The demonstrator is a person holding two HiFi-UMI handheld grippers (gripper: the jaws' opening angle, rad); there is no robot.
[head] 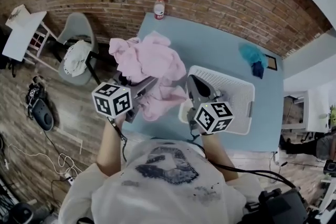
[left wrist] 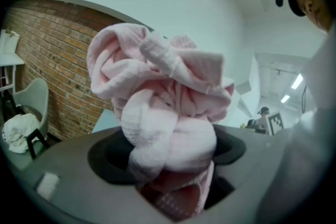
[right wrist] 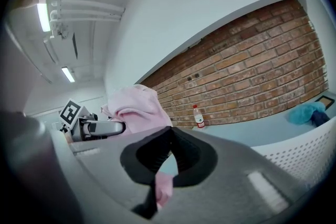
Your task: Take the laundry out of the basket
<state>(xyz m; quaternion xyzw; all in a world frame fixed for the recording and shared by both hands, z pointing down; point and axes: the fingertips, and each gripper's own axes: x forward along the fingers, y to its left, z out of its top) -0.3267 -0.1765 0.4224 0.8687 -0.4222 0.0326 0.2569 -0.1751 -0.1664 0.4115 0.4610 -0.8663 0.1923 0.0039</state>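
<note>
A crumpled pink garment (head: 152,63) hangs in the air over the blue table's (head: 215,44) left part. My left gripper (head: 149,84) is shut on it, and in the left gripper view the thick pink bundle (left wrist: 163,102) fills the space between the jaws of the left gripper (left wrist: 173,165). My right gripper (head: 193,86) is just right of the cloth, over the left rim of the white perforated basket (head: 239,89). In the right gripper view the right gripper (right wrist: 167,136) has its jaws together, with a strip of the pink garment (right wrist: 164,189) caught between them. The basket's inside looks bare.
A blue cloth (head: 253,55) lies on the table at the far right. A water bottle (head: 159,8) stands at the table's far edge by the brick wall. To the left a grey chair (head: 73,29) holds a white cloth (head: 77,57). Cables lie on the wooden floor.
</note>
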